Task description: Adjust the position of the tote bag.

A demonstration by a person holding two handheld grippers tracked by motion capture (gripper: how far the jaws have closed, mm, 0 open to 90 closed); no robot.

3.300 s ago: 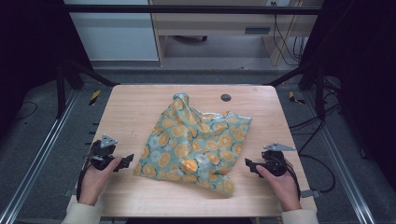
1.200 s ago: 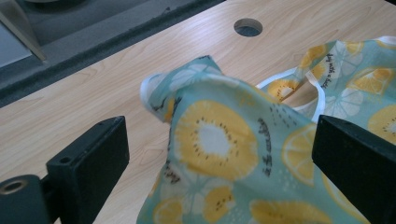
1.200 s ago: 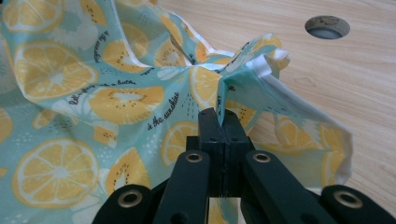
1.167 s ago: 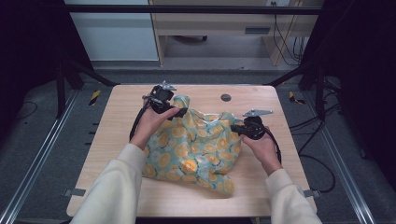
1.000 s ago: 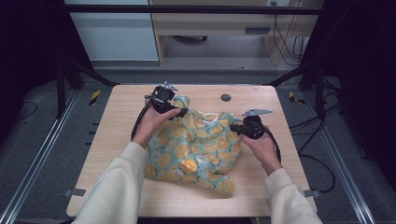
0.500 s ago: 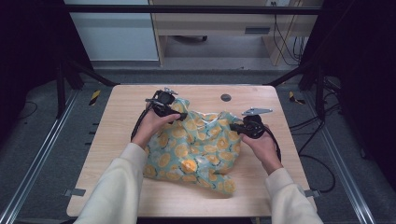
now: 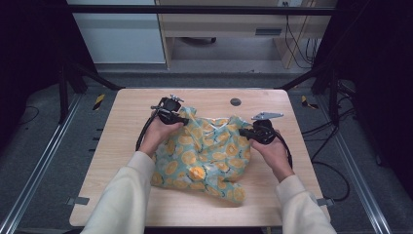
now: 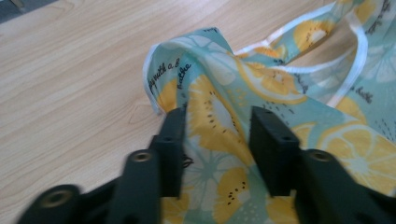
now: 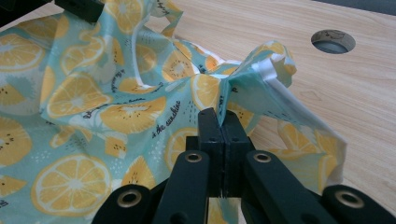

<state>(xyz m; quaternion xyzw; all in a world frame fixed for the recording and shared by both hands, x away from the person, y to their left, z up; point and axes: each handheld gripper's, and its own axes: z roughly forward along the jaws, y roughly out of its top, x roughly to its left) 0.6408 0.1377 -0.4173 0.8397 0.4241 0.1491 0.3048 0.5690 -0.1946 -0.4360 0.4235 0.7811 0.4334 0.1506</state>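
Observation:
A crumpled teal cloth (image 7: 204, 151) printed with lemon slices lies in the middle of the wooden table (image 7: 122, 126). My left gripper (image 7: 184, 122) is at the cloth's far left corner. In the left gripper view its jaws (image 8: 217, 116) have just been closing and stand apart over a fold of the cloth (image 8: 280, 84), a gap showing beside each pad. My right gripper (image 7: 246, 132) is at the cloth's right edge. In the right gripper view it (image 9: 223, 119) is shut on a raised, white-hemmed pinch of cloth (image 9: 93, 93).
A round cable hole (image 7: 235, 102) sits in the table just beyond the cloth, also in the right gripper view as a hole (image 9: 333, 41). Bare wood surrounds the cloth. Metal rails and cables run along the floor on both sides.
Since the earliest frame both hands have gone from the table's near side to the cloth's far corners. Over the last second the left gripper has edged slightly onto the cloth; the right has stayed put.

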